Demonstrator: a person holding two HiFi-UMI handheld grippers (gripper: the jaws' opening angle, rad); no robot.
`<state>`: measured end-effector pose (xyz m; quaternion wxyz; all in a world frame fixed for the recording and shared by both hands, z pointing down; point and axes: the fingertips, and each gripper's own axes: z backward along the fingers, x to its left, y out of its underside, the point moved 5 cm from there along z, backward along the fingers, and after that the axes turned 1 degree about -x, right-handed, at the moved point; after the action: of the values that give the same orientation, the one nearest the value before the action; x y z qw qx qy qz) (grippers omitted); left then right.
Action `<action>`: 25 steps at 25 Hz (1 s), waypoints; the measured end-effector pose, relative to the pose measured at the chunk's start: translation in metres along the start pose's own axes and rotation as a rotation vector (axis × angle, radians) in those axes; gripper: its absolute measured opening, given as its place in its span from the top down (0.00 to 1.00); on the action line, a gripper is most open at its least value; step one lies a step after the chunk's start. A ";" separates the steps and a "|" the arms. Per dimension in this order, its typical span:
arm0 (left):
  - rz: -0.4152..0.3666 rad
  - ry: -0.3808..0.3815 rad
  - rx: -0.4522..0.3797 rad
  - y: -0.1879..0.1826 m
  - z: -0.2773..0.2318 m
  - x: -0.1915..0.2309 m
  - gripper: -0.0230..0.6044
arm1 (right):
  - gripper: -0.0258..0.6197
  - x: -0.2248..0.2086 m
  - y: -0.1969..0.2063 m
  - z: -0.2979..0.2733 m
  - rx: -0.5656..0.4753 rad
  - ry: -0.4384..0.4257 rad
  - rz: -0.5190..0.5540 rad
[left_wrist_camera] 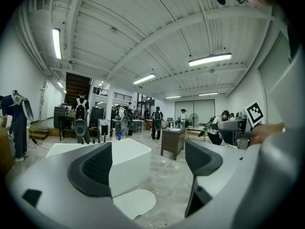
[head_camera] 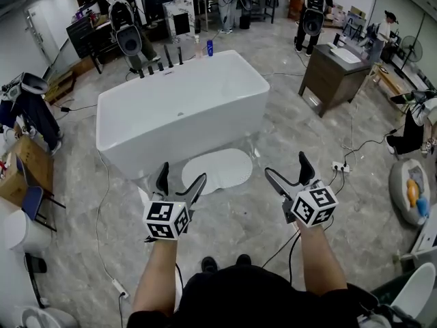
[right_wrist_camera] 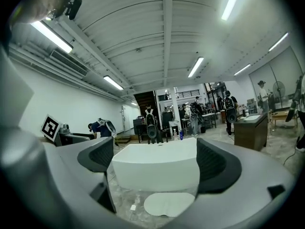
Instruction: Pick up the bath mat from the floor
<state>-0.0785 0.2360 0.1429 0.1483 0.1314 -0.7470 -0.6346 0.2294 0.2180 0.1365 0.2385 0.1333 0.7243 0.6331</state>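
Head view: we hold both forearms out side by side, left hand-held gripper [head_camera: 181, 173] and right hand-held gripper [head_camera: 285, 165] aimed near level at the bathtub [head_camera: 184, 108]. Both are released, jaws wide apart and empty. Bath mat [head_camera: 217, 169] lies flat on the floor [head_camera: 232, 221] at the tub's base, ahead between the two.

no readable text or numbers, square markers on left cube [head_camera: 166, 220], right cube [head_camera: 315, 206]

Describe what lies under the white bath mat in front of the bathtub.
The bath mat lies flat on the grey marbled floor, just in front of the bathtub. The floor directly beneath it is covered, so anything there cannot be seen.
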 end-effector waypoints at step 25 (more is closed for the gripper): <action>0.046 -0.078 0.070 0.035 -0.053 -0.059 0.21 | 0.13 -0.095 0.019 0.034 0.037 -0.041 -0.092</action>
<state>-0.0032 0.2159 0.1824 0.1290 0.0943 -0.7768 -0.6092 0.3256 0.2028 0.1695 0.2796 0.1173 0.7361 0.6052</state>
